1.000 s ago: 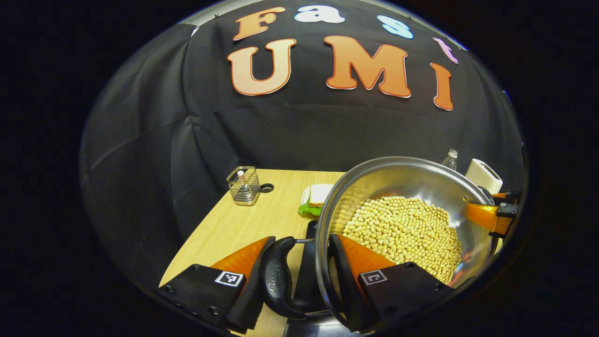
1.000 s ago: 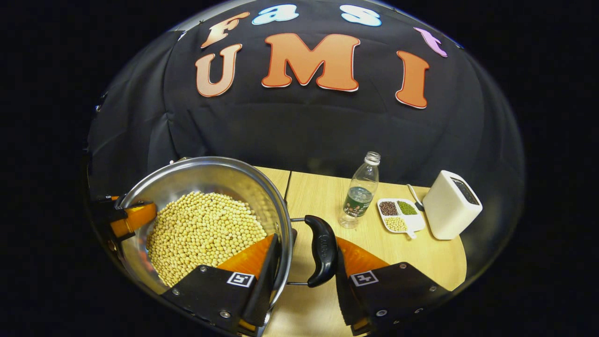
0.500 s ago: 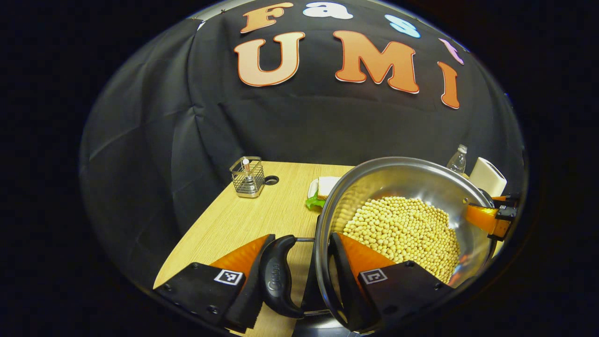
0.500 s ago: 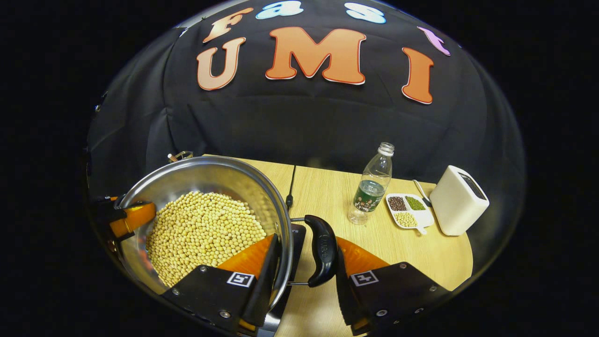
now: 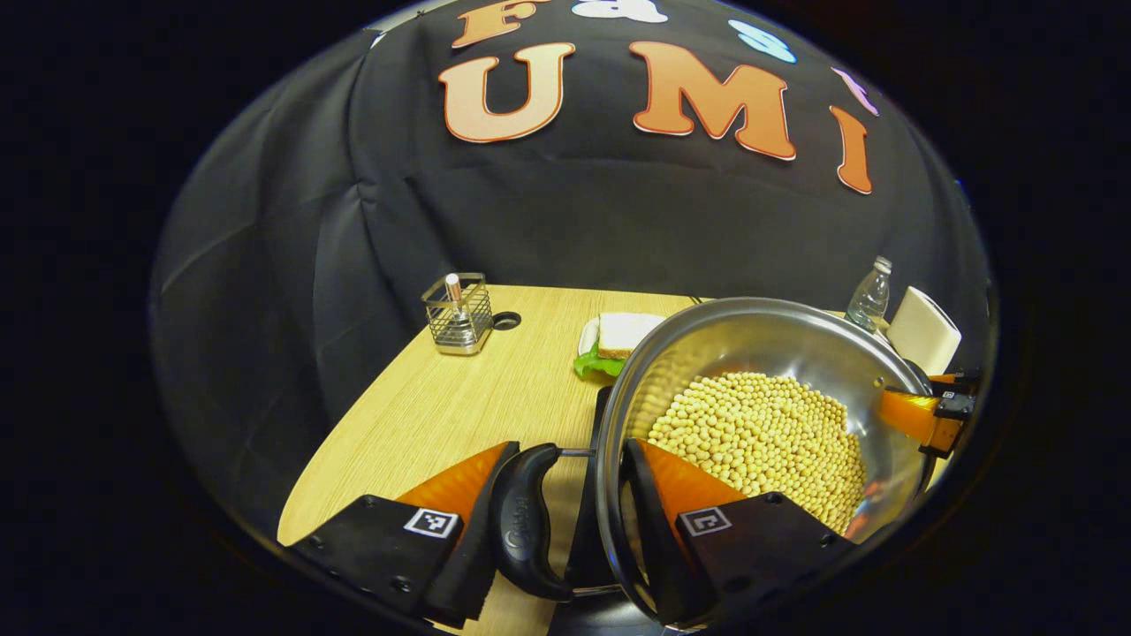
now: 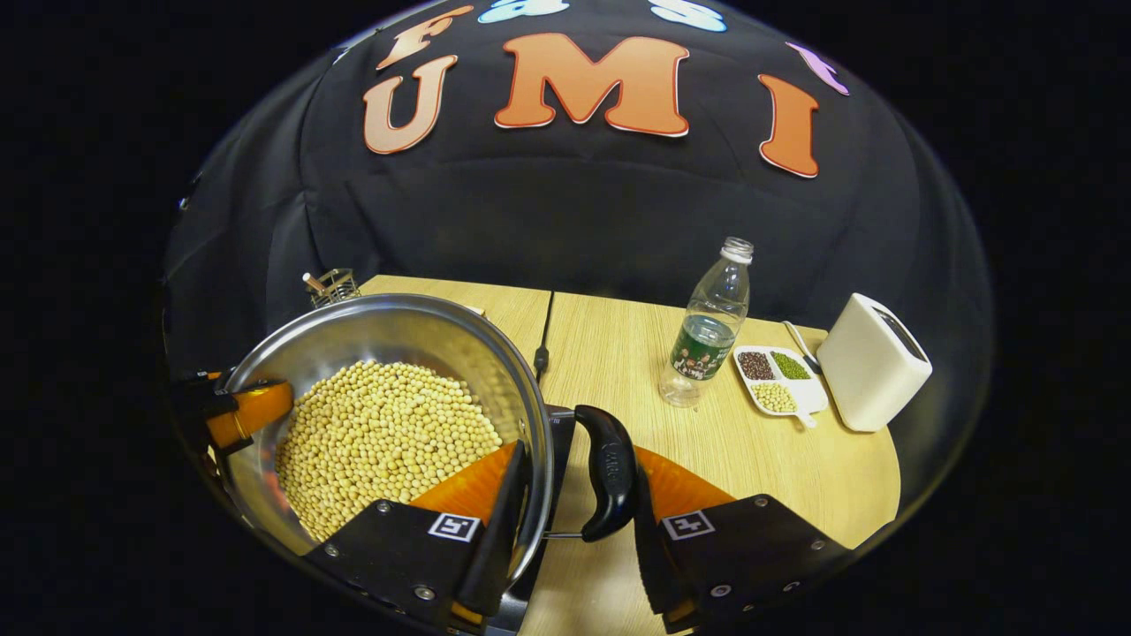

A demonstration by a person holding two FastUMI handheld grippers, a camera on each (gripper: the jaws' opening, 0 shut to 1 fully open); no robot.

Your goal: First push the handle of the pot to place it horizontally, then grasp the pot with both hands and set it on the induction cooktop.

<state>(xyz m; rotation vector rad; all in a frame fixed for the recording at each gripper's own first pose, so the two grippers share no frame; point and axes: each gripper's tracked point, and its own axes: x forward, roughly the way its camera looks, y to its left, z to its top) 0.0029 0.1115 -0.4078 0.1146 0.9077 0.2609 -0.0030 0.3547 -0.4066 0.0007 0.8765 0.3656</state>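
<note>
Steel pot [image 5: 760,353] of soybeans [image 5: 760,437] carried between 2 grippers, above the wooden table [image 5: 442,415]. Left gripper [image 5: 565,517] pinching across the pot's left side: 1 finger outside the black side handle [image 5: 521,521], the other inside the rim. Right gripper [image 6: 574,512] clamped likewise on the opposite handle [image 6: 605,473], 1 finger inside the wall, 1 behind the grip. Dark induction cooktop [image 6: 557,433] just under the pot's edge; contact with it not discernible. Farther right: bottle [image 6: 707,327], divided dish [image 6: 778,389], white box [image 6: 870,362].
</note>
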